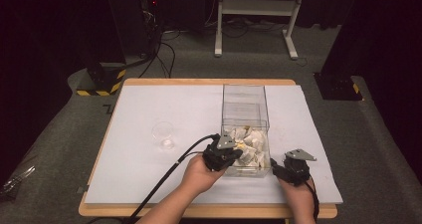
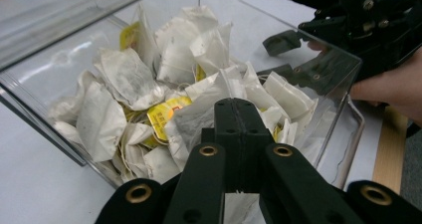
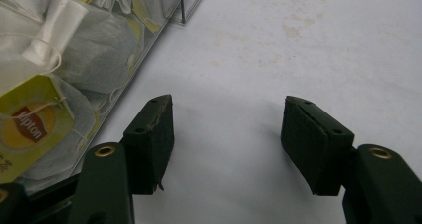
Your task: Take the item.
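Note:
A clear plastic box point(image 1: 244, 97) lies on the white table sheet, its near end packed with white tea bags point(image 1: 251, 142) carrying yellow tags point(image 2: 166, 114). My left gripper point(image 1: 238, 157) reaches into that pile from the left. Its jaws point(image 2: 236, 115) are pressed together, and a white bag's paper point(image 2: 196, 119) runs in under their tips. My right gripper point(image 1: 275, 168) rests by the box's near right corner with its jaws open over bare sheet point(image 3: 226, 134) and nothing between them. The left gripper view shows the right gripper point(image 2: 294, 57) beyond the box wall.
A small clear glass cup point(image 1: 163, 134) stands on the sheet left of the box. The table's wooden front edge point(image 1: 239, 211) runs just behind both hands. Dark stands and a white frame point(image 1: 256, 7) sit on the floor beyond the table.

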